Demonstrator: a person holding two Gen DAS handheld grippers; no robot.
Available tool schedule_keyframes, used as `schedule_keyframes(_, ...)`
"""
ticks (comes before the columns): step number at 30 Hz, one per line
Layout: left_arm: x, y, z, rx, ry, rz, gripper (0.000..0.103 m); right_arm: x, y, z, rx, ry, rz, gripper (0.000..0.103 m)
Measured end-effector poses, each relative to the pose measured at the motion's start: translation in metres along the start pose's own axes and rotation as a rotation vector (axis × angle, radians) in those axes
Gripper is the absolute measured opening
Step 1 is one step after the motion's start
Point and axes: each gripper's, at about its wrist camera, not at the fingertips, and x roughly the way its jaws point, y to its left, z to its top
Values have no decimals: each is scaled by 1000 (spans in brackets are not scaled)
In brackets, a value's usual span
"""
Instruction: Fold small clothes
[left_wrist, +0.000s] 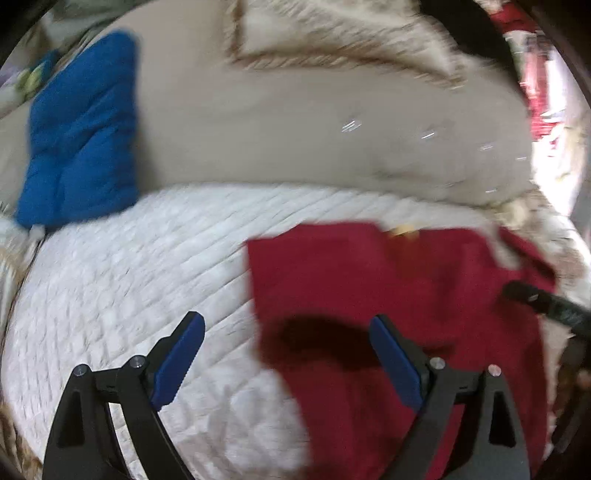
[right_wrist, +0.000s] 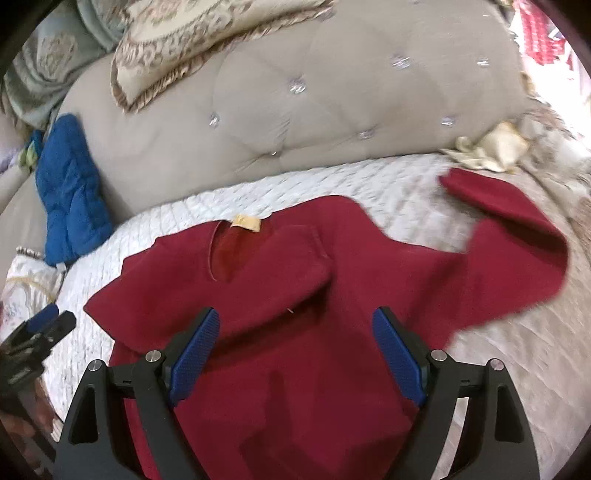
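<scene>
A dark red long-sleeved top (right_wrist: 303, 325) lies on the white quilted bed cover (right_wrist: 177, 218), neck with a yellow label (right_wrist: 246, 222) facing the headboard. Its left sleeve is folded over the chest; the right sleeve (right_wrist: 517, 236) stretches out to the right. My right gripper (right_wrist: 295, 354) hovers open above the middle of the top, nothing between its fingers. In the left wrist view my left gripper (left_wrist: 286, 354) is open over the red top (left_wrist: 406, 295) and its left edge, empty. The left gripper (right_wrist: 48, 321) also shows at the left rim of the right wrist view.
A blue padded garment (right_wrist: 70, 192) leans against the tufted beige headboard (right_wrist: 314, 110) at the left. A patterned cushion (right_wrist: 192, 48) rests on top of the headboard. A cream cloth (right_wrist: 495, 147) lies at the far right of the bed.
</scene>
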Motion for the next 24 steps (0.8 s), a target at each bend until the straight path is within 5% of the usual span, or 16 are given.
schedule_keyframes(3,28,16,-5,-40,78,29,93,35,2,8,40,78,-44,65)
schedule_keyframes(7,38,18,-7,-61,87,62,91,53,-3,21,69,61,-64,0)
schedule_keyframes(10,33,18,-7,-52,82,57,91,15,-14,30,94,-67,6,0)
schedule_keyframes(14,33,11,-7,-23,94,67,91,-38,-25,25,16,-210,-121,0)
schedule_keyframes(21,41,15,-14,7,147,129,91,-19,-48,7,-29,21,-204,0)
schedule_keyframes(24,28,27,-12,-35,124,116,91,-45,-34,8,-49,-91,-201,11)
